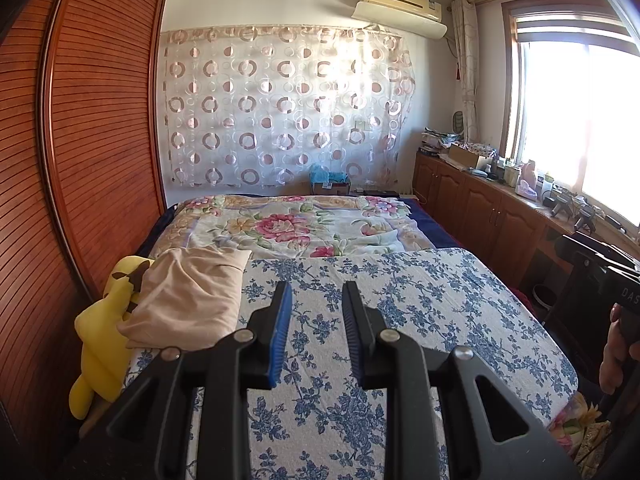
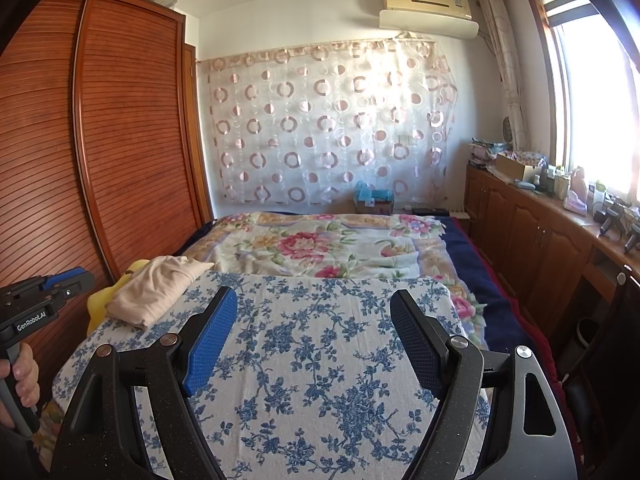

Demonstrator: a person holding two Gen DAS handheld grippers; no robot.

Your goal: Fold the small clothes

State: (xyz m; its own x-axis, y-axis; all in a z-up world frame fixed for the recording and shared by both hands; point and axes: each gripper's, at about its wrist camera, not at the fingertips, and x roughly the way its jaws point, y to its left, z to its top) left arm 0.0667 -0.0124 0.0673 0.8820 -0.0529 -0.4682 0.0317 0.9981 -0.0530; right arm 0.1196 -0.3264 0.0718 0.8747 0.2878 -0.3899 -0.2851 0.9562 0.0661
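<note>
A folded beige garment (image 1: 188, 300) lies at the far left corner of the blue-flowered board (image 1: 400, 320), partly over a yellow plush toy (image 1: 104, 332). It also shows in the right wrist view (image 2: 156, 290), on the board (image 2: 320, 340). My left gripper (image 1: 316, 292) hovers over the board, to the right of the garment, its jaws a narrow gap apart and empty. My right gripper (image 2: 314, 300) is wide open and empty above the middle of the board. The left gripper's body (image 2: 44, 300) shows at the left edge of the right wrist view.
A bed with a flowered quilt (image 1: 304, 224) lies beyond the board. A wooden wardrobe (image 1: 80, 140) stands on the left. Low wooden cabinets (image 1: 480, 200) with clutter run under the window on the right. The right gripper's body (image 1: 608, 280) is at the right edge.
</note>
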